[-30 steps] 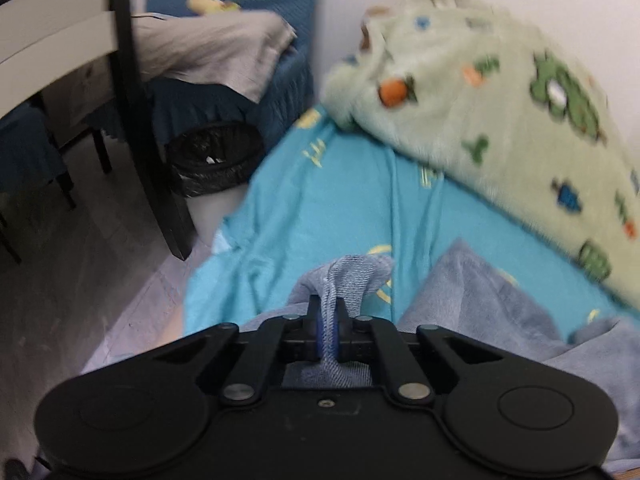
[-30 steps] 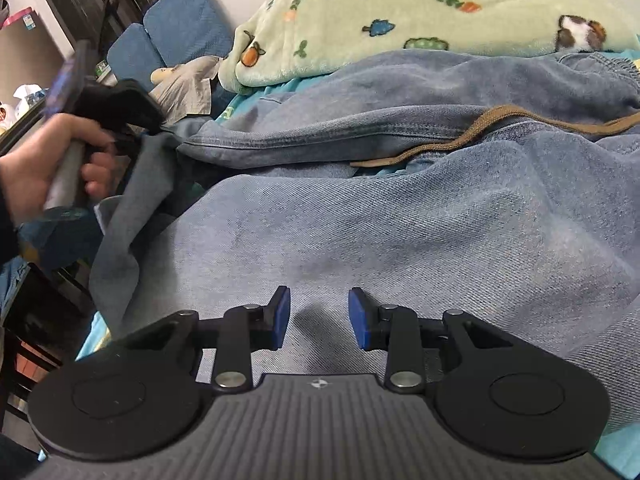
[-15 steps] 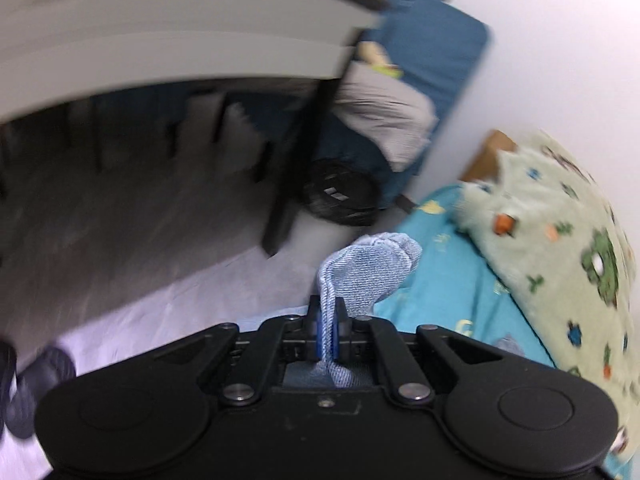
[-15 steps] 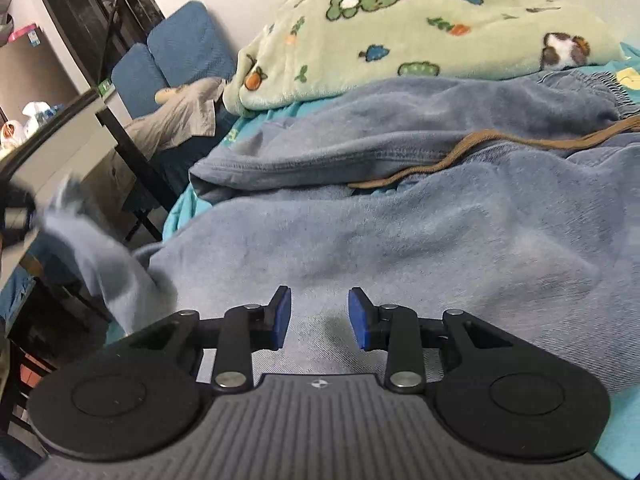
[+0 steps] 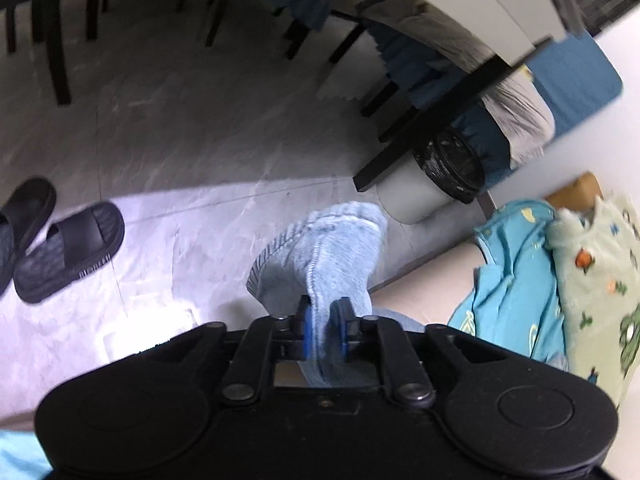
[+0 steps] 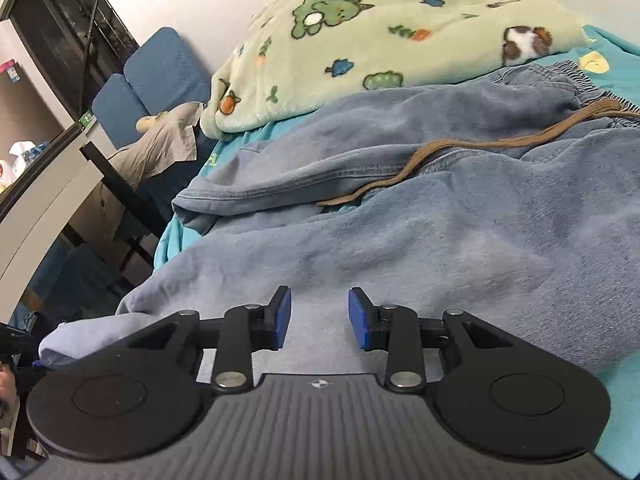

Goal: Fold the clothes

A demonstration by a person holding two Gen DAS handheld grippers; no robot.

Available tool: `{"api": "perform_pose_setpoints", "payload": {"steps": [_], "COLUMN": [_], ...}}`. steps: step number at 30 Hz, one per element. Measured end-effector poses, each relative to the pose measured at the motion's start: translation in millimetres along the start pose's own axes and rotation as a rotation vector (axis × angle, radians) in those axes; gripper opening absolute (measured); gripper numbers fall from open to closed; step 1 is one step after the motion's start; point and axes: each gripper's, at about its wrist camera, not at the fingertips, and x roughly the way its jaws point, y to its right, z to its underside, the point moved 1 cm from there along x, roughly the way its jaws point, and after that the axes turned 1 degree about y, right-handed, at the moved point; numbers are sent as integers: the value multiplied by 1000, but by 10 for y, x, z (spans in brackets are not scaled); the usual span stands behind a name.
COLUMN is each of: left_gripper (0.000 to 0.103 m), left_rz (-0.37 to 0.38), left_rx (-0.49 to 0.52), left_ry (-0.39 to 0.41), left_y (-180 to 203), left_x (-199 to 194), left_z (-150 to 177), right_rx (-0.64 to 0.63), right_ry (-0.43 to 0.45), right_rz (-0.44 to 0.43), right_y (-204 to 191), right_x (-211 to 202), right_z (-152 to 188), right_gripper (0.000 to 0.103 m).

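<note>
Blue denim trousers [image 6: 440, 232] with a brown drawstring [image 6: 460, 146] lie spread over the bed. My left gripper [image 5: 323, 312] is past the bed's edge, over the floor, pointing steeply down. The bunched hem of one trouser leg [image 5: 320, 248] stands up between its blue pads [image 5: 306, 326]. Its jaws are opening, and the pads still touch the cloth on both sides. In the right wrist view that leg end [image 6: 68, 340] trails off at the far left. My right gripper [image 6: 320, 312] hovers open just above the flat denim, with nothing between its fingers.
A green cartoon blanket [image 6: 380, 40] is heaped at the back of the bed on the turquoise sheet [image 5: 516, 280]. On the floor are black slippers [image 5: 68, 248], a bin with a black bag [image 5: 448, 164] and a dark table leg [image 5: 432, 128]. A blue sofa [image 6: 156, 76] stands beyond.
My left gripper has swung off the bed and out over the floor, rolling as it went, dragging the trouser leg along. Its pads have come slightly apart. The right gripper has shifted a little.
</note>
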Motion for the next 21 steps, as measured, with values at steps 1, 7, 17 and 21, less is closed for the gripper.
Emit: {"api": "perform_pose_setpoints", "payload": {"steps": [1, 7, 17, 21], "left_gripper": [25, 50, 52, 52], "left_rz": [3, 5, 150, 180], "left_rx": [19, 137, 403, 498], "left_ry": [2, -30, -24, -6], "left_y": [18, 139, 746, 1008], "left_x": [-42, -205, -581, -580], "left_z": [6, 117, 794, 1131], "right_rx": [-4, -41, -83, -78], "right_ry": [2, 10, 64, 91], "right_rz": [2, 17, 57, 61], "right_y": [-3, -41, -53, -29], "right_x": [-3, -35, -356, -494], "right_z": [-3, -13, -136, -186], "right_gripper": [34, 34, 34, 34]}}
